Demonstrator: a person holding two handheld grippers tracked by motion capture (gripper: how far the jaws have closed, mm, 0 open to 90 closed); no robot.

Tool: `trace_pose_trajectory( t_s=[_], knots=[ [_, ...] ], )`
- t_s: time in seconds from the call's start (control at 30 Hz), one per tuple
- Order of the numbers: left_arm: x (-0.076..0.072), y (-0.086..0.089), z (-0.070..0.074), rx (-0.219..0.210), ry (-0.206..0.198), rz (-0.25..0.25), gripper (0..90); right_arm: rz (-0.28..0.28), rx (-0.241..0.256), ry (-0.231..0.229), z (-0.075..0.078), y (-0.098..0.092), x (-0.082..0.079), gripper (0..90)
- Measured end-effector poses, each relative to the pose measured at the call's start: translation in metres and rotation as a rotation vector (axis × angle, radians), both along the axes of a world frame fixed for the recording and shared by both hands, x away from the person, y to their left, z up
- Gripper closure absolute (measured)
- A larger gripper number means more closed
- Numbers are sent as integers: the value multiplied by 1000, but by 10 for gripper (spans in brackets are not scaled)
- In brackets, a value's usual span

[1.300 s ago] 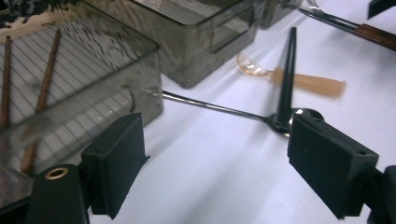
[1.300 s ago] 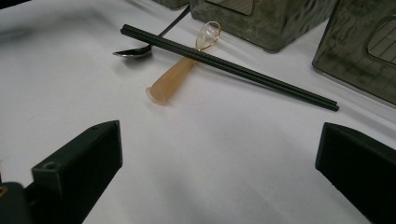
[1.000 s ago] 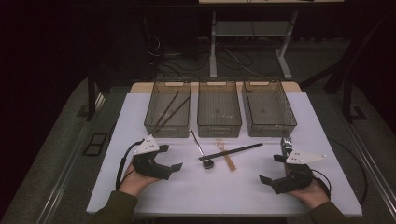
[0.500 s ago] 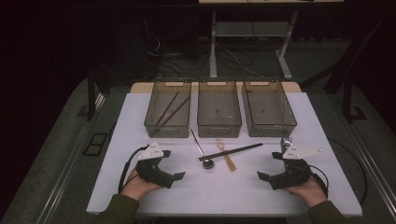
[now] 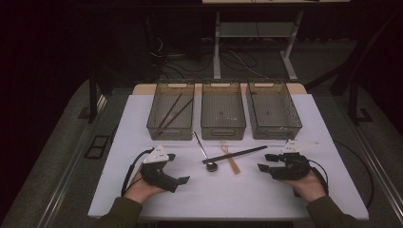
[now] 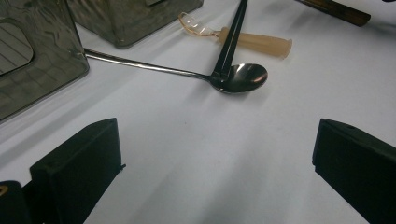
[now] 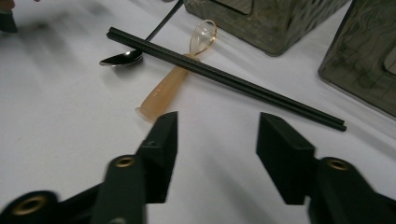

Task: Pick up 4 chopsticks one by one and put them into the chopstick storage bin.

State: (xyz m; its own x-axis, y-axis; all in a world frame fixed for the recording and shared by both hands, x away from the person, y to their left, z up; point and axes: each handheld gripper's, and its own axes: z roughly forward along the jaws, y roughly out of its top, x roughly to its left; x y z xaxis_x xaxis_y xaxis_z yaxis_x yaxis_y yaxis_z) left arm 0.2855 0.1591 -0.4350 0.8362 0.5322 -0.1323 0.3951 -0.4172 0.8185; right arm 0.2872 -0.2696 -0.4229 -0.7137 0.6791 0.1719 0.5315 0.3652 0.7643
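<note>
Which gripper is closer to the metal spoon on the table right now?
Left. The left gripper sits just beside the metal spoon, on the person's left of its bowl. The right gripper is farther off on the other side, beyond the black chopsticks.

Three translucent grey bins are set side by side along the far edge of the white table (image 5: 228, 197): a left bin (image 5: 164, 132), a middle bin (image 5: 223, 131) and a right bin (image 5: 278, 133). Two dark sticks (image 5: 175, 110) are laid slantwise in the left bin. Beyond the far edge, cables (image 5: 240, 61) are strewn on the floor beside a metal frame leg (image 5: 217, 47).
</note>
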Motion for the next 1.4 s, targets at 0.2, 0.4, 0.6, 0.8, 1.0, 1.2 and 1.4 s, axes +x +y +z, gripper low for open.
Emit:
trace_pose_trajectory(
  t_s=[0.2,0.4,0.6,0.8,1.0,1.2,1.4],
  knots=[
    [0,-1,0,12,0,4,0,-8,-33,21,2,3,16,704],
    [-1,-2,1,32,-11,4,0,-44,-58,46,3,3,35,859],
    [-2,-3,0,58,-28,-5,2,-90,-110,41,4,-2,55,895],
    [-2,-4,0,53,-23,-7,2,-125,-154,45,-1,-3,75,895],
    [-2,-3,0,54,-22,-8,1,-148,-181,82,-12,-1,90,895],
    [-2,-3,0,53,-21,-6,1,-158,-217,91,-19,0,96,895],
    [-2,-3,0,56,-21,-7,1,-152,-228,92,-20,0,96,895]
  ],
)
